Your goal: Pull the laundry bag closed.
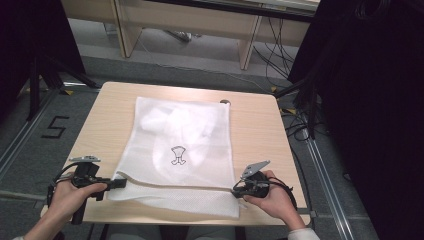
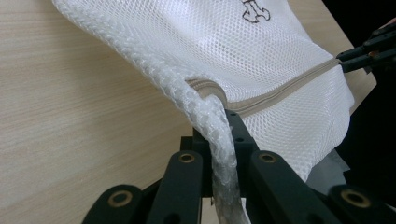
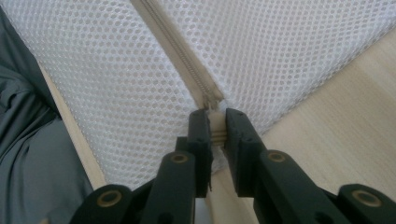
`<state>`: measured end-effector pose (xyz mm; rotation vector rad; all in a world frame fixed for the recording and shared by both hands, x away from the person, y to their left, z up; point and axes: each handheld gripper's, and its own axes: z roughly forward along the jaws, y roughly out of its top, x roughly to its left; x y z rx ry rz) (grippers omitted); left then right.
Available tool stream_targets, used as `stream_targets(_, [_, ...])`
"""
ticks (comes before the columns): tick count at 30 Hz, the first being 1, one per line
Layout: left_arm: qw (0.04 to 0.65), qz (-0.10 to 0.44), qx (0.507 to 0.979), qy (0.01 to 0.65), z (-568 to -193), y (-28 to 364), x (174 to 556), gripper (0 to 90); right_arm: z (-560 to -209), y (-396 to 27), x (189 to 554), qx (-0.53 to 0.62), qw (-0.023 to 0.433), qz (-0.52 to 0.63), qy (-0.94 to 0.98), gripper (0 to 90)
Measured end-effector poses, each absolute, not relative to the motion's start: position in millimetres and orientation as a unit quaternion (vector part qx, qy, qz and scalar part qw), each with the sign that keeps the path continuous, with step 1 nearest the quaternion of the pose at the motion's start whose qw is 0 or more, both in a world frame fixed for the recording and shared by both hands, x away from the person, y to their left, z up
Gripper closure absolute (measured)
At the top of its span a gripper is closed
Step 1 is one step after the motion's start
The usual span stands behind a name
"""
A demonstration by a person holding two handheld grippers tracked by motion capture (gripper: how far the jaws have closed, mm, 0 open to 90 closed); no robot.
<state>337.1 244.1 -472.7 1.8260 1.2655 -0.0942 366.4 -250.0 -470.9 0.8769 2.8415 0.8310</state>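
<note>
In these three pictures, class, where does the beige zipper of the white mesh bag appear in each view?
High view: the zipper runs across the bag's near end, between the two hand-held grippers.
Left gripper view: it slants from centre to right edge.
Right gripper view: it descends from the top to the jaws.
Shared landmark: the mesh bag.

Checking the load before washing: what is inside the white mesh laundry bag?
Through the mesh laundry bag a white crumpled garment shows in its far half; the mesh blurs what kind it is.
</note>
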Motion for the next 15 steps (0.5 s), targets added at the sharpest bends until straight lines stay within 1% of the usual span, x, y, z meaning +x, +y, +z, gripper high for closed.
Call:
stream_targets(2, [0.435,-0.035,0.741,0.511,-474,244,337,84.5,-472,-250,367,0.286,0.025,0.270,0.919,77.7])
stream_targets(4, [0.429,-0.031,0.741,0.515,-477,243,337,82.5,-472,-250,367,0.295,0.024,0.284,0.912,70.5])
stream_targets(6, [0.424,-0.028,0.742,0.518,-478,244,338,79.8,-471,-250,365,0.335,0.017,0.312,0.889,68.6])
stream_targets(7, [0.423,-0.027,0.744,0.517,-478,244,338,77.9,-469,-252,367,0.332,0.039,0.319,0.887,68.0])
stream_targets(9, [0.420,-0.022,0.744,0.519,-479,244,338,73.9,-465,-256,367,0.357,0.055,0.336,0.870,66.0])
stream_targets(11, [0.414,-0.014,0.744,0.524,-480,244,339,69.2,-462,-261,370,0.382,0.086,0.352,0.850,63.9])
stream_targets(14, [0.403,0.006,0.747,0.529,-480,246,339,58.8,-461,-271,373,0.409,0.137,0.360,0.827,63.7])
stream_targets(15, [0.399,0.007,0.752,0.525,-480,248,339,54.1,-458,-275,373,0.422,0.134,0.345,0.828,63.7])
